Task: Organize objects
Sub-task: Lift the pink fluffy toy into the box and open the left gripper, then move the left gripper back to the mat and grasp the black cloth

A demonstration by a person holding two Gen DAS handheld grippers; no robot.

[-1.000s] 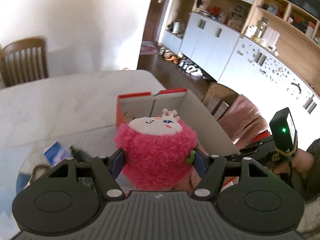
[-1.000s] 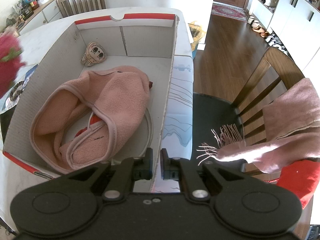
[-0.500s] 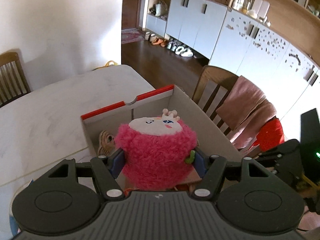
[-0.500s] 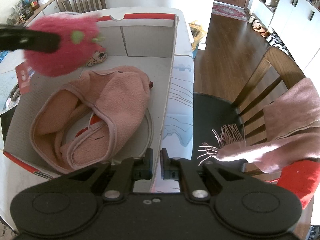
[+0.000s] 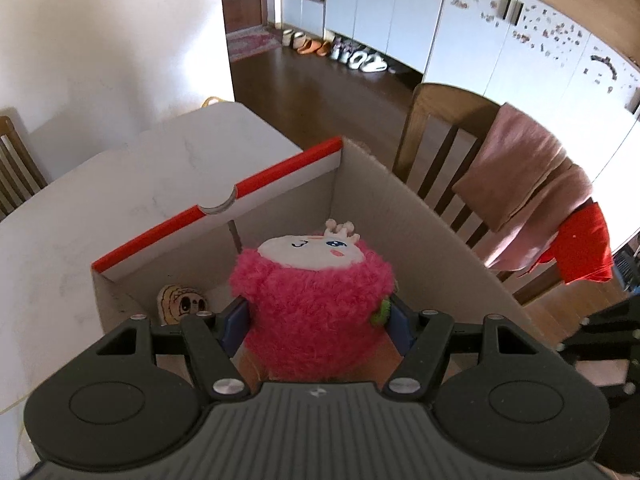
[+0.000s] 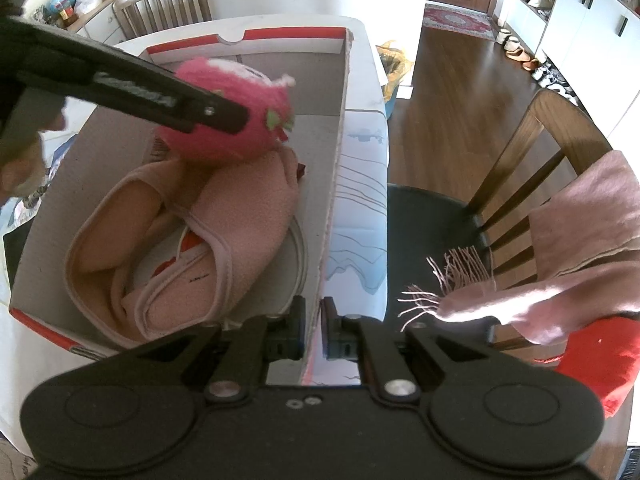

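Observation:
My left gripper (image 5: 316, 320) is shut on a fluffy pink plush toy (image 5: 316, 300) with a white face. It holds the toy inside the open cardboard box (image 5: 420, 224), low over a folded pink garment (image 6: 224, 232); the toy also shows in the right wrist view (image 6: 236, 120). My right gripper (image 6: 314, 328) is shut on the box's near right wall (image 6: 332, 208), its fingers astride the edge. A small tan face toy (image 5: 182, 304) lies in the box's far left corner.
The box stands on a white marble table (image 5: 120, 200). A wooden chair (image 6: 540, 168) draped with a pink scarf (image 6: 580, 240) and red cloth (image 6: 608, 364) stands right of the table. Another chair (image 6: 164, 4) is at the far end.
My left gripper has carried the pink plush from the table's left side over the box and down into it. The right gripper has kept still on the box wall.

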